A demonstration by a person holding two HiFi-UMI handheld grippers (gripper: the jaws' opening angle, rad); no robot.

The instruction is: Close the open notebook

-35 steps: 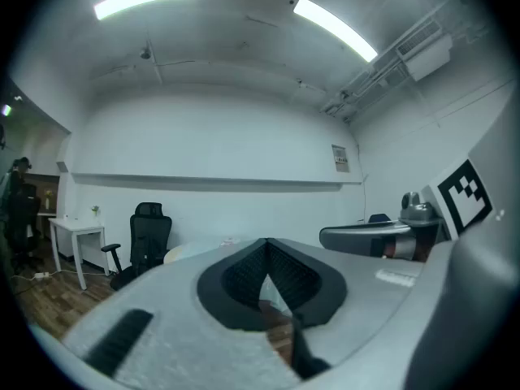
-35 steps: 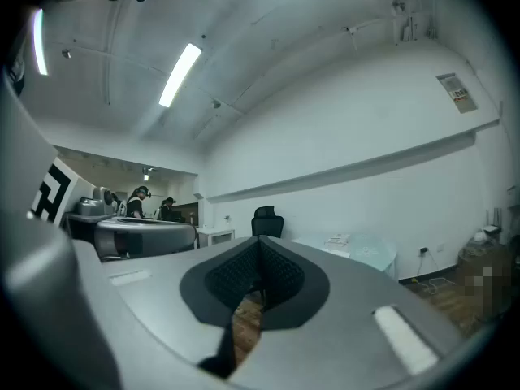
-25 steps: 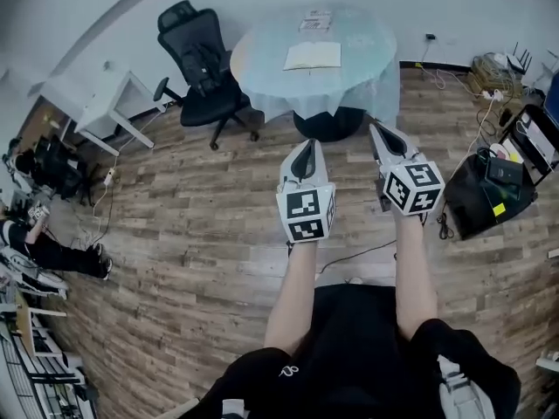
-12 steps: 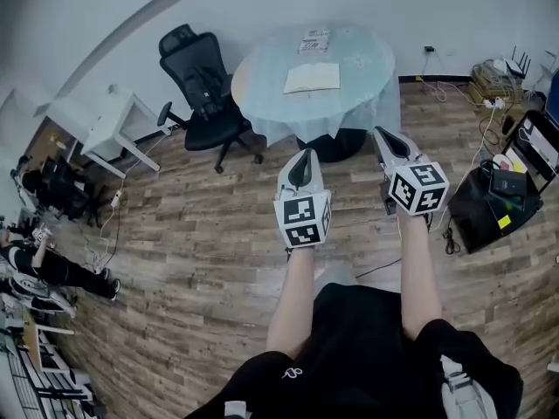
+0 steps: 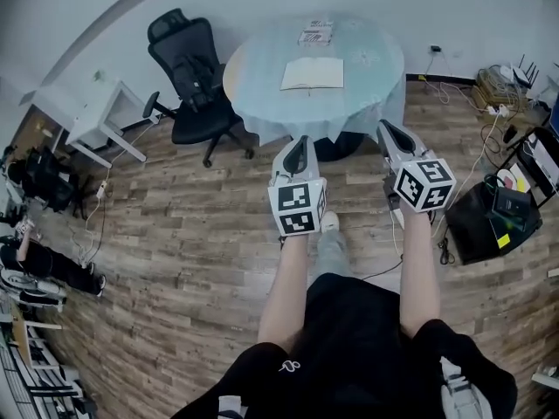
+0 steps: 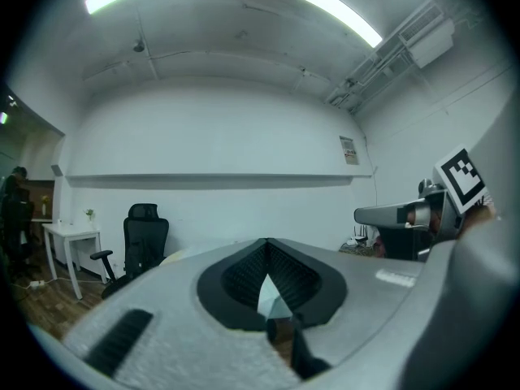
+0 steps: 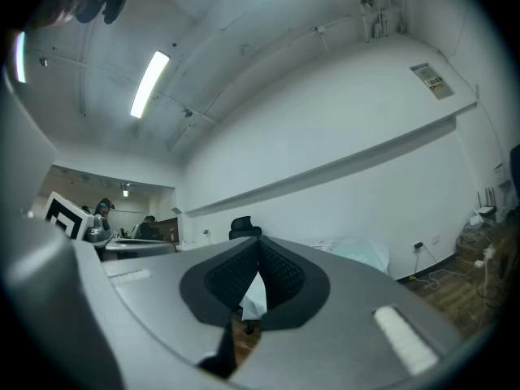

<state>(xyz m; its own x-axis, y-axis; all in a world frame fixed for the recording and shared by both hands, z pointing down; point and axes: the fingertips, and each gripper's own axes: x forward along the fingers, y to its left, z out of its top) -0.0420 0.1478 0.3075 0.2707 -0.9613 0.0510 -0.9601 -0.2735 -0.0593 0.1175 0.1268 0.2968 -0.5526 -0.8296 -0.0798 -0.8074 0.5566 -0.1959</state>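
Two tongs show in the head view, one per hand, side by side at frame centre above a brown wood-plank floor (image 5: 192, 234): left tongs (image 5: 302, 140) and right tongs (image 5: 384, 127), both tips aimed toward the top of the frame. Left tongs: the left gripper view shows the two grey jaws meeting at the tips, fully closed, gripping nothing. Only a small triangular gap lies behind the tips, with background showing through it. Right tongs: the right gripper view shows the same, jaws closed tip to tip with nothing between them. The task's thing, an open white notebook (image 5: 313, 73), lies flat, pages up, on a round tabletop covered in pale blue-green cloth (image 5: 376, 64). Its position is upper centre of the head view, beyond the tips of both tongs and well apart from them. A small printed booklet (image 5: 316, 33) lies on the same tabletop near its far edge, above the notebook in the frame and apart from it. A black swivel office chair (image 5: 188, 68) stands just left of the tabletop. A small white desk (image 5: 92, 112) stands further left, upper left of the frame. A black bag (image 5: 485, 221) sits on the floor at the right edge.
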